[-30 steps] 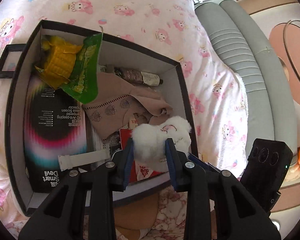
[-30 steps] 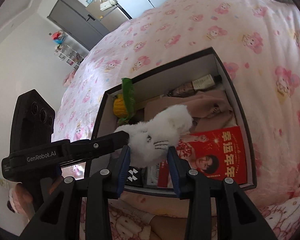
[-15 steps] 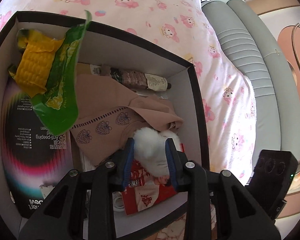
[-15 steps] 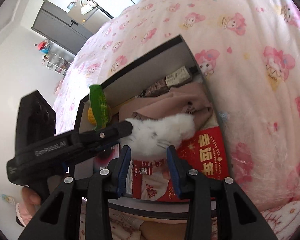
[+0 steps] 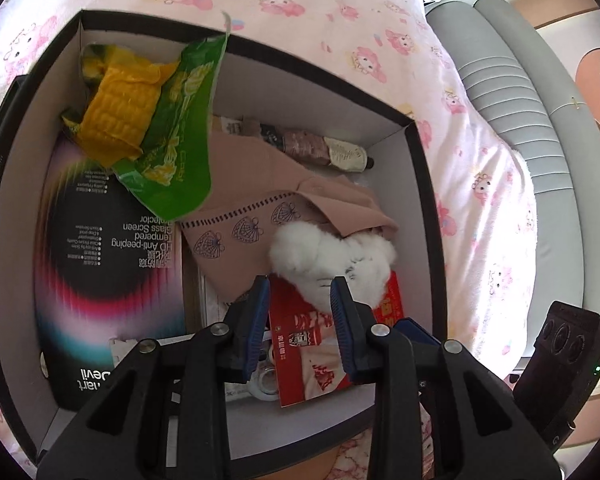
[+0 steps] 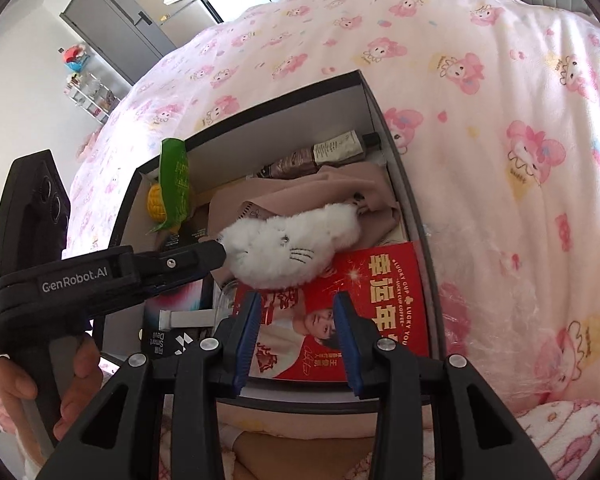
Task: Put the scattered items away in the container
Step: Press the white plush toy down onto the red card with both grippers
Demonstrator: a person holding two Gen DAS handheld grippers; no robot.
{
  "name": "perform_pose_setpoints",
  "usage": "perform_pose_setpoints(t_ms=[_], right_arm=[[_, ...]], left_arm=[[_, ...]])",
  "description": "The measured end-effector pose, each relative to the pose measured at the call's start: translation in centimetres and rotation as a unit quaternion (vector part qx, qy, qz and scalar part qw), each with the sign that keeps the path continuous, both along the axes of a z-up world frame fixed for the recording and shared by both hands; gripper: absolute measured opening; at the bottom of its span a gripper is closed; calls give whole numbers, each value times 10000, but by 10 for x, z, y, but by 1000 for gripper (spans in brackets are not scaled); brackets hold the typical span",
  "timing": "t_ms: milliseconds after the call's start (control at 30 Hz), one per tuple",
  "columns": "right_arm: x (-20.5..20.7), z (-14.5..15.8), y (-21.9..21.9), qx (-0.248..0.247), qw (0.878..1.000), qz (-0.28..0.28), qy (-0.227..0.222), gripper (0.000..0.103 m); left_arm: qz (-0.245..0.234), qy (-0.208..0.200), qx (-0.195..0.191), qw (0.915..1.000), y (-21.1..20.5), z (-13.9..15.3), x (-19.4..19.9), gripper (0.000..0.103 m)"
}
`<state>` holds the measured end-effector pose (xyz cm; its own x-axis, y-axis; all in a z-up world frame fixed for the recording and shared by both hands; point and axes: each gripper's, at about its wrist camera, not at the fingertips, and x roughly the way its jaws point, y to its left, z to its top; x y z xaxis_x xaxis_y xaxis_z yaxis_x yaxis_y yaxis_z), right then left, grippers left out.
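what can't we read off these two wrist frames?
- Left wrist: whether the left gripper pinches the white fluffy plush toy; fur hides the contact.
- Right wrist: the black cardboard box's near wall, mostly behind the right gripper.
- Both: brown printed tube, partly under beige cloth.

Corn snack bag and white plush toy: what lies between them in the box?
In the left wrist view, folded tan cloth fills the stretch between the corn snack bag and the white plush toy.
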<state>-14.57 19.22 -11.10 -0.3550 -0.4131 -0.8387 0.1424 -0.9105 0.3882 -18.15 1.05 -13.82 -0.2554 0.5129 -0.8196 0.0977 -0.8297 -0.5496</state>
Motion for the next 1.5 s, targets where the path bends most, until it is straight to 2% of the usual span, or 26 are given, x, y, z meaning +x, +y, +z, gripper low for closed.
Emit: perform_pose_setpoints(t_ms=[167, 300, 400, 500, 633, 833, 1000, 1100, 1167, 1267, 1367, 1500], right_arm=[[-3, 4, -2, -8, 10000, -30, 70, 33], [0, 10, 0, 42, 9998, -95, 152, 33], [3, 13, 3, 26, 9998, -101, 161, 33], [5, 11, 5, -34, 9999, -110, 107, 33], [4, 11, 6, -29, 9999, -127, 105, 33], [4, 18, 11, -124, 9995, -155, 235, 33], [1, 21, 18, -226, 9991, -251, 239, 33], [4, 24, 21, -207, 9991, -230, 291, 33], [4, 24, 20, -168, 9992, -230, 293, 33], [2, 22, 13, -129, 9994, -132, 287, 33], [3, 21, 6, -158, 9994, -48, 303, 33], [4, 20, 5, -161, 9994, -69, 284, 33]], left_arm=[[-153, -61, -43, 9999, 10, -9, -9, 30], [-398, 126, 207, 9989, 18, -3, -8, 30], [-249, 308, -9, 9992, 11, 6, -3, 33], [-128, 115, -184, 9997, 3, -1, -2, 33], [-101, -64, 122, 9999, -3, -6, 1, 34], [34, 113, -192, 9997, -3, 0, -5, 34], [-388, 196, -12, 9991, 14, 0, -12, 35], [-318, 428, 97, 9985, 5, 11, -4, 37], [-163, 492, -47, 9986, -6, 16, 0, 37], [-117, 317, -398, 9986, -15, 9, 3, 37], [-210, 86, -373, 9990, -15, 0, 2, 37], [-216, 31, -518, 9984, -16, -6, -6, 37]])
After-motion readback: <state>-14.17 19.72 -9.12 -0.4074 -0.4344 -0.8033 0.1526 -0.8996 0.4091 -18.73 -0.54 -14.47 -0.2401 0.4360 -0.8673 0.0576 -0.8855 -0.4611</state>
